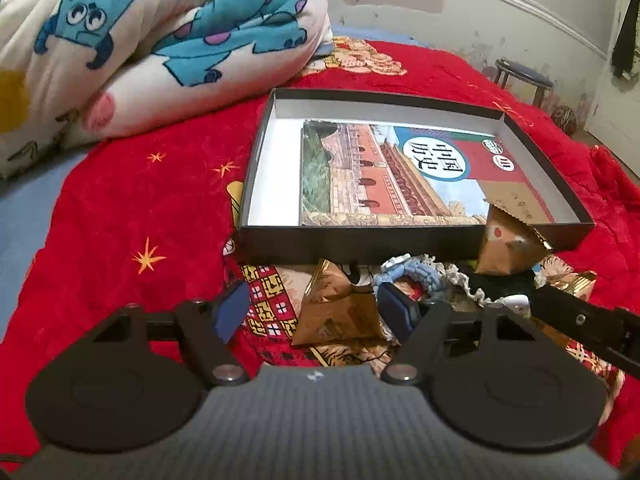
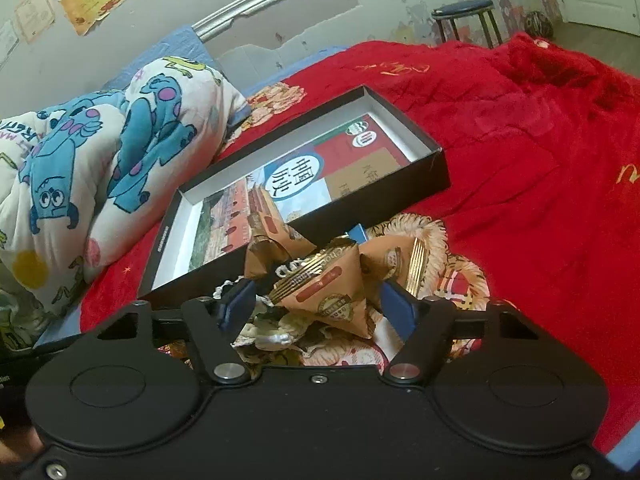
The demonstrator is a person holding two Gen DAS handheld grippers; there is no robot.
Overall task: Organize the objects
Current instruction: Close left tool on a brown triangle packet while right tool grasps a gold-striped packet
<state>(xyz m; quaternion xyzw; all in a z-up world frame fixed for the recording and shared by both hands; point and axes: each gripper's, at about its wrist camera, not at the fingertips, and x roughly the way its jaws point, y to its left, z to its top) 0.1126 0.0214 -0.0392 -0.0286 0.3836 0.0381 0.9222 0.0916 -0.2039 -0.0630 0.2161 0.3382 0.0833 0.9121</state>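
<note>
Jaws of both grippers stand spread and grip nothing. Left gripper (image 1: pixel 314 312) hangs low over the bed, with a gold triangular snack packet (image 1: pixel 338 312) lying on the cloth between its blue pads (image 1: pixel 230 312), nearer the right-hand pad; contact cannot be confirmed. Right gripper (image 2: pixel 318 306) straddles a second triangular packet (image 2: pixel 324 292), which sits between its pads without being pinched; that gap looks wide enough to admit the packet, which suggests a grasp in preparation.

Ahead of both jaws lies an open black box (image 1: pixel 400 246), shallow, its near wall facing the grippers. Inside it a history textbook (image 1: pixel 384 176) lies flat, filling most of the floor toward the right and leaving a bare white strip on the left. One more packet (image 1: pixel 508 244) leans against the box's near wall, just beyond the left jaws and to their right. A blue-and-white lace scrunchie (image 1: pixel 420 274) lies among the packets.

Loose items are heaped directly before the box, presumably so each needs only a short carry over the low wall. A red blanket (image 1: pixel 140 208) bears everything; a cartoon-print quilt (image 1: pixel 140 40) is bundled well left of the left jaws.

Judgement: packing is partly done, with the book stowed and the packets outstanding.
</note>
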